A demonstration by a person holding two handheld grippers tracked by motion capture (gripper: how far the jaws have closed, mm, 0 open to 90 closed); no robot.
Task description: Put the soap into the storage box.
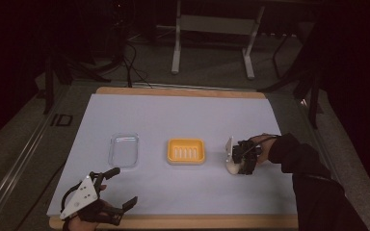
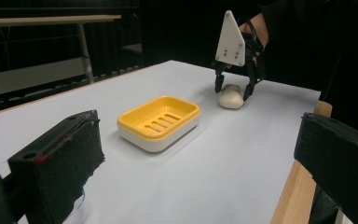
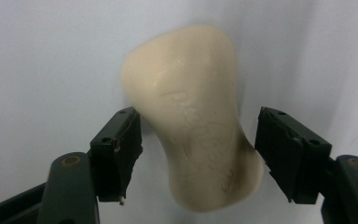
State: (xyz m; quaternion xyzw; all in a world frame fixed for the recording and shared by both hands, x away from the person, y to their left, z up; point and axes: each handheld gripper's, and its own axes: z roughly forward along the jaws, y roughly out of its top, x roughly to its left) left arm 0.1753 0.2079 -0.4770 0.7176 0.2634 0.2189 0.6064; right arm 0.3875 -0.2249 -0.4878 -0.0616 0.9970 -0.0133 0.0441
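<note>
Closest to the lens in the right gripper view, the cream-coloured, waisted bar of soap (image 3: pixel 193 116) lies flat on the pale blue-white table sheet (image 3: pixel 37 56), straddled by the right gripper (image 3: pixel 198 154). One black pad sits just beside the bar's narrow waist on one flank; the other pad stands a little clear of the opposite flank, with table visible in the gap. So the jaws are parted around the soap and not clamped on it.

From the high view, the right gripper (image 1: pixel 241 161) points down over the soap (image 1: pixel 232 168), with the person's dark sleeve (image 1: pixel 298 159) trailing back from it. To that gripper's left, near but apart, sits the yellow plastic soap dish with a slotted floor (image 1: pixel 186 151). Further left lies a clear plastic rectangular lid or tray (image 1: pixel 124 149).

The left gripper (image 1: pixel 118 187) hovers at the near table edge, well apart from the soap, its jaws spread wide with nothing between them. Ahead of it in its own view stand the dish (image 2: pixel 159 121) and, beyond, the soap (image 2: pixel 231 97).
</note>
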